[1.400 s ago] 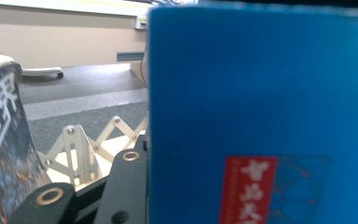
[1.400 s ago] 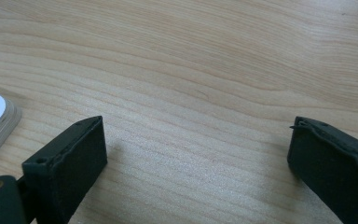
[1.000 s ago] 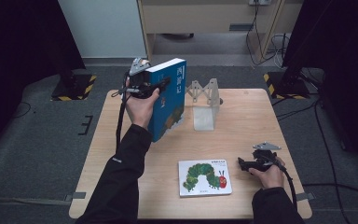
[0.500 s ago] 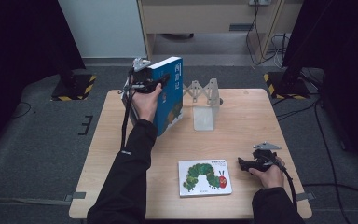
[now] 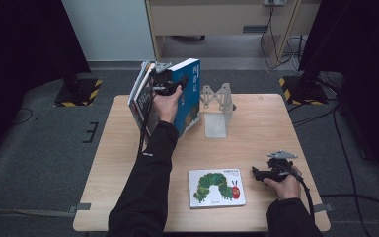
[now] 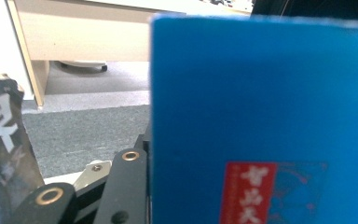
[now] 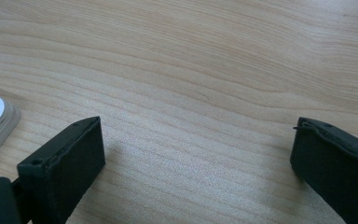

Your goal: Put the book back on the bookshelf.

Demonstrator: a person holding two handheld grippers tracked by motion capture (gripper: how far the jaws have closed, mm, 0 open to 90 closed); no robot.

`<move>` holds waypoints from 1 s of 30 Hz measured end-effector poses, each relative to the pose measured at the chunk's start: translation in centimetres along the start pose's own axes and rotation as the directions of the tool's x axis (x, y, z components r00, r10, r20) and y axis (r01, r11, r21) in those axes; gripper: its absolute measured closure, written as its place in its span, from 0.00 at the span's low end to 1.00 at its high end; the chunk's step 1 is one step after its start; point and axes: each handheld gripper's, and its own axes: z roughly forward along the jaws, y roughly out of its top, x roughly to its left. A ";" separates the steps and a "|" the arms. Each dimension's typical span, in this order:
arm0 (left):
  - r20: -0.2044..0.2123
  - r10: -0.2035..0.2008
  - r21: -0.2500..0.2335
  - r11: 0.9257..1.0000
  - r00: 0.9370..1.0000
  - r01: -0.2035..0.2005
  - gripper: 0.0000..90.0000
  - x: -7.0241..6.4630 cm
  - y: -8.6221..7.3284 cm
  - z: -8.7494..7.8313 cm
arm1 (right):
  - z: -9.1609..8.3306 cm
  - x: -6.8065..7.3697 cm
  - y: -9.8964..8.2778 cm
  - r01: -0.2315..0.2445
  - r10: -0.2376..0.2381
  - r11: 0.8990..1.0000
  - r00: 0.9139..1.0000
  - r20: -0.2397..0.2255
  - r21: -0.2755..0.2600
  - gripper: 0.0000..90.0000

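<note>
Gripping blue book (image 5: 190, 94) upright — L gripper (image 5: 170, 88).

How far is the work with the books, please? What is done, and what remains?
Done: nothing stands in the metal bookend yet. In hand: the left tongs hold the blue book upright with other books, beside the bookend. Left: the caterpillar book lies flat near the right tongs, which rest open on the table.

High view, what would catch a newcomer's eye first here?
The tall blue book stands out, gripped upright by the left hand-held gripper at the table's far left, with more books beside it. Near the front edge lies a caterpillar picture book, the open right hand-held gripper resting beside it.
</note>
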 end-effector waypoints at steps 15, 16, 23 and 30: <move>-0.014 0.032 0.036 0.999 0.999 -0.031 0.67 -0.2 -2.1 2.0 | 0.0 0.0 0.0 -0.001 0.001 1.000 1.000 0.000 0.000 0.03; -0.017 0.034 0.040 0.999 0.999 -0.033 0.67 -0.2 -2.2 2.0 | 0.0 0.0 0.0 -0.001 0.001 1.000 1.000 0.000 0.000 0.04; -0.017 0.051 0.041 0.998 0.999 -0.051 0.67 -0.4 -2.9 2.0 | 0.0 0.0 0.0 0.000 0.000 1.000 1.000 0.000 0.000 0.03; -0.021 0.068 0.030 0.997 0.997 -0.067 0.67 -0.6 -3.6 1.2 | 0.0 0.0 0.0 0.000 0.000 1.000 1.000 0.001 -0.001 0.04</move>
